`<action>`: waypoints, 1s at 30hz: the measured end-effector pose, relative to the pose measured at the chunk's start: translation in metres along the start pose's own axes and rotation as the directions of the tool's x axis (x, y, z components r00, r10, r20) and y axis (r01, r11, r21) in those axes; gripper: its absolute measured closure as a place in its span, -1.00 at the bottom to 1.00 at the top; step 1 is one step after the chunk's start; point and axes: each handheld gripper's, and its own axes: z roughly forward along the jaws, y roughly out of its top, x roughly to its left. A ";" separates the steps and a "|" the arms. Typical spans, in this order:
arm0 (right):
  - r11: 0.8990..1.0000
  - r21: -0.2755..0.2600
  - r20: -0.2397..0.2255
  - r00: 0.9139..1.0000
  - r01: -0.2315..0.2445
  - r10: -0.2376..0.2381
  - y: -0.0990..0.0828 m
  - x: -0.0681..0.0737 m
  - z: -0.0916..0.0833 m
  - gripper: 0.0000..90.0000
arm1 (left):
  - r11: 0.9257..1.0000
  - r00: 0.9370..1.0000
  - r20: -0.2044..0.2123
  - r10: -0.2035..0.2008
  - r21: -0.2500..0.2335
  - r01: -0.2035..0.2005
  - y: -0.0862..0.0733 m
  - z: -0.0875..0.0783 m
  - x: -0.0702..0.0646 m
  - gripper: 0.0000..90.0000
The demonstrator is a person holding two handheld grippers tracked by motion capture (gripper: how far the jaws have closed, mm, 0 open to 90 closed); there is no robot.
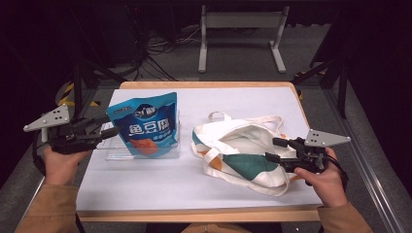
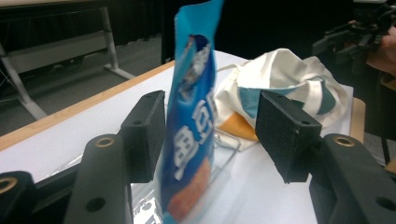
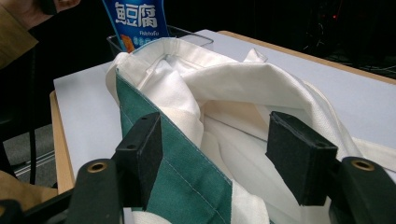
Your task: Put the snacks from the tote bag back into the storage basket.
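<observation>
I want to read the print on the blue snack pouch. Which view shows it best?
The high view: the blue snack pouch stands upright in a clear plastic bin, front panel facing the camera. The left gripper view shows it nearly edge-on between open jaws; the right gripper view catches its lower part.

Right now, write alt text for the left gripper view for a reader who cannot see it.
A blue snack pouch stands upright in a clear plastic tray, between the open black jaws of the left gripper, whose left pad sits close against it. Behind it a cream and green tote bag lies on the white table.
</observation>
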 end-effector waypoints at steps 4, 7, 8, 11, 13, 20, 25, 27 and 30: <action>1.000 -0.001 -0.001 1.000 0.002 -0.002 0.000 0.000 0.000 -0.19 | 1.000 1.000 -0.010 -0.007 -0.010 0.007 0.000 -0.014 -0.009 -0.04; 1.000 -0.005 0.000 1.000 0.004 -0.004 0.002 0.000 0.000 -0.19 | 1.000 1.000 0.009 -0.016 -0.013 0.016 -0.001 -0.018 -0.017 -0.03; 1.000 -0.004 -0.001 1.000 0.006 -0.006 0.002 0.000 0.001 -0.19 | 1.000 1.000 0.013 -0.015 -0.006 0.015 -0.001 -0.018 -0.020 -0.03; 1.000 -0.002 -0.001 1.000 0.011 -0.011 0.003 0.000 0.002 -0.20 | 1.000 1.000 0.025 -0.002 0.009 0.001 -0.004 -0.017 -0.034 -0.04; 1.000 -0.004 -0.002 1.000 0.013 -0.013 0.003 0.001 0.002 -0.20 | 1.000 0.999 0.037 -0.005 0.011 0.005 -0.007 -0.016 -0.044 -0.04; 1.000 0.001 0.000 1.000 0.018 -0.018 0.003 0.001 0.002 -0.21 | 0.999 0.998 0.054 -0.015 0.042 0.012 -0.012 -0.007 -0.070 -0.10; 1.000 -0.001 0.009 1.000 0.023 -0.023 0.003 0.001 0.001 -0.22 | 0.998 0.998 0.028 -0.047 0.033 0.046 -0.020 0.000 -0.076 -0.14; 1.000 0.002 0.016 1.000 0.025 -0.025 0.003 0.001 0.001 -0.22 | 0.999 0.999 0.004 -0.054 0.010 0.054 -0.026 0.004 -0.079 -0.15; 1.000 0.001 0.025 0.999 0.025 -0.025 0.001 0.001 0.001 -0.23 | 0.998 0.995 -0.079 -0.058 0.025 0.060 -0.038 0.013 -0.083 -0.18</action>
